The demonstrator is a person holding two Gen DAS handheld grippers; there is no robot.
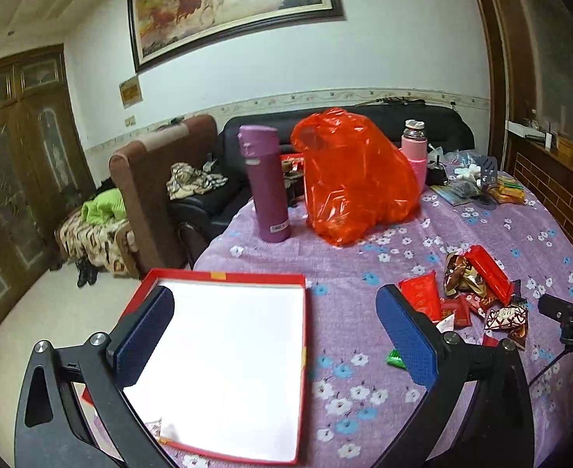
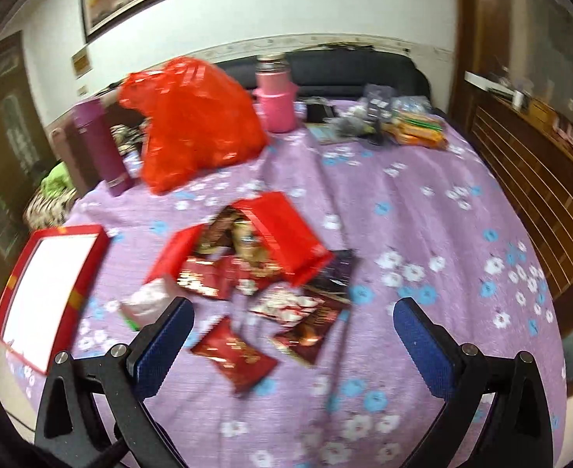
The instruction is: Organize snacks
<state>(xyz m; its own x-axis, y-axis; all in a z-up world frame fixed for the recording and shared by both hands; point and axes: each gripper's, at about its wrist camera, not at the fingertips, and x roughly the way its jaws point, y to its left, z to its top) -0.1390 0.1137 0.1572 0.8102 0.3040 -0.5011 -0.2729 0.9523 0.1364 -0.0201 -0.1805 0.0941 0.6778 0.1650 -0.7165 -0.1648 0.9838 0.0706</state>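
While the left gripper (image 1: 274, 335) hangs wide over the empty box (image 1: 227, 370), snacks (image 1: 477, 292) lie at 3 o'clock. Right view: right gripper (image 2: 294, 339) wide, empty, above the pile (image 2: 255, 265); picking likely next. Blur hides wrappers' labels; box at 9 o'clock.

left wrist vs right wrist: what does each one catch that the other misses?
Left wrist only: the brown armchair, the green wrapper beside the left claw, and the other tool's black body at the right edge.

Right wrist only: the small red packet lying between the open fingers of the right claw.

Both: red box lid, snack pile, orange bag, purple flask, pink bottle.
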